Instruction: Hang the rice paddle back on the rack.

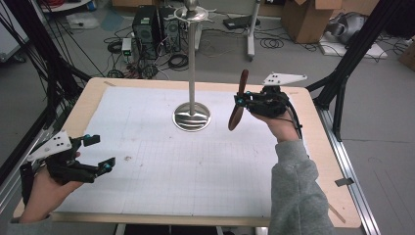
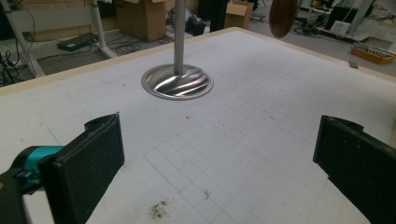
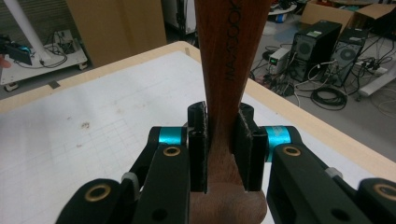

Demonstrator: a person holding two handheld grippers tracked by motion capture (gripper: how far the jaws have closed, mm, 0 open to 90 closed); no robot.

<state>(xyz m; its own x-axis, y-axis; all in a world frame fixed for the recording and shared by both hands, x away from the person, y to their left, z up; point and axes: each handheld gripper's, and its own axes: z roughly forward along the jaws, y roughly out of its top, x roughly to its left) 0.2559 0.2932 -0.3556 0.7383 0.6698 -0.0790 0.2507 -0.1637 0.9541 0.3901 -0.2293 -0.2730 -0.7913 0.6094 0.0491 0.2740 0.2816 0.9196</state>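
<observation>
A wooden spoon (image 1: 236,119) hangs in the air right of the metal stand (image 1: 192,117), with my right gripper (image 1: 241,101) shut on its handle. Seen from the right gripper view, the two pads clamp the reddish-brown handle (image 3: 229,56), which rises upward between them and carries engraved letters; the right gripper (image 3: 223,144) is above the table's far edge. My left gripper (image 1: 100,152) rests low at the table's left side, open, with nothing between its fingers. In the left gripper view its jaws (image 2: 219,140) stand wide apart, facing the stand's round base (image 2: 177,83) and the spoon's tip (image 2: 282,16).
A white gridded mat (image 1: 161,161) covers the wooden table (image 1: 323,161). The stand's thin pole rises to a hooked top (image 1: 192,12). Computer towers (image 1: 154,32), cables and cardboard boxes (image 1: 306,17) sit on the floor beyond. Black frame posts (image 1: 352,54) flank the table.
</observation>
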